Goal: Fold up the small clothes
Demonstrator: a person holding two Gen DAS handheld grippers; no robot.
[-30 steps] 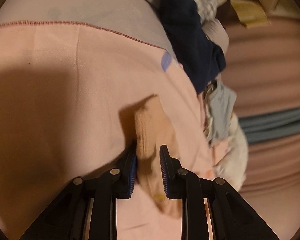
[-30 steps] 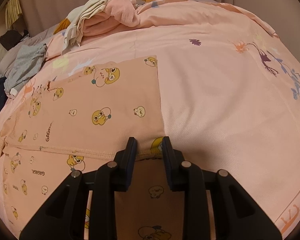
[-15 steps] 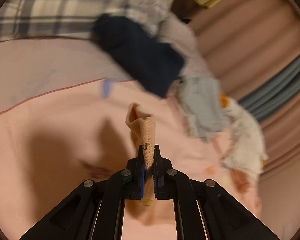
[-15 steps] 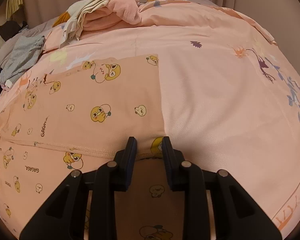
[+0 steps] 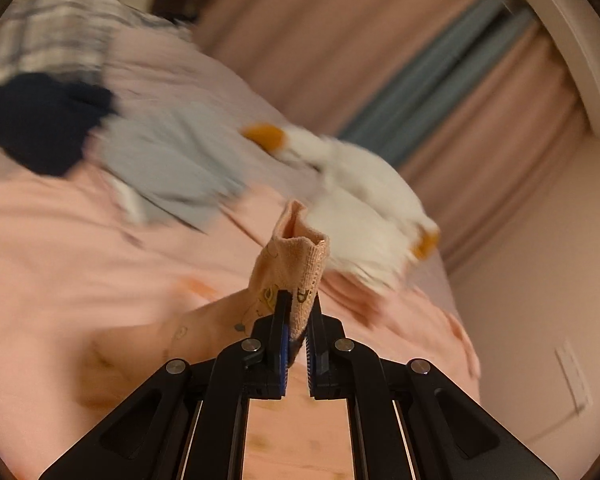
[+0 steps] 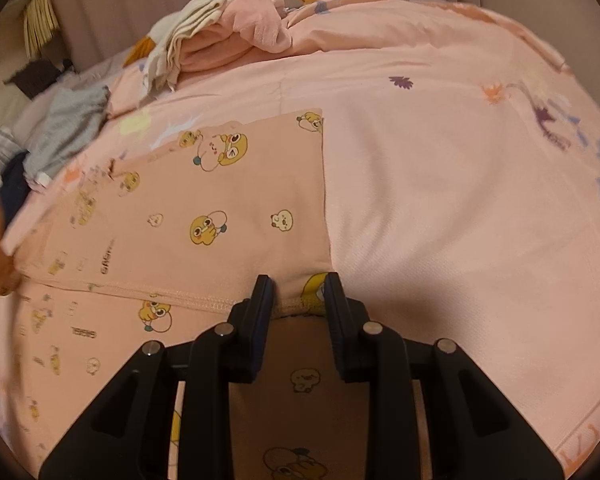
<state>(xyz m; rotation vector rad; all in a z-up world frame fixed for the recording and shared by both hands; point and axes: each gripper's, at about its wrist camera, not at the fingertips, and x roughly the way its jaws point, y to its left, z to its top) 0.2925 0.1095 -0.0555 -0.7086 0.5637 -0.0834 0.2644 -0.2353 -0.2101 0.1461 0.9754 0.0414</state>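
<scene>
Left wrist view sat behind left claw (image 5: 298,320), tilted up off bed, facing curtain (image 5: 380,60) and wall; background smeared, claw close and sharp. Right wrist view sat low behind right claw (image 6: 294,294), looking forward and down across pink duvet (image 6: 440,200), very near printed garment (image 6: 220,208). Both views caught grey cloth (image 5: 172,168) (image 6: 68,128), navy cloth (image 5: 40,124) (image 6: 14,192) and white-and-orange pile (image 5: 360,200) (image 6: 188,40).
</scene>
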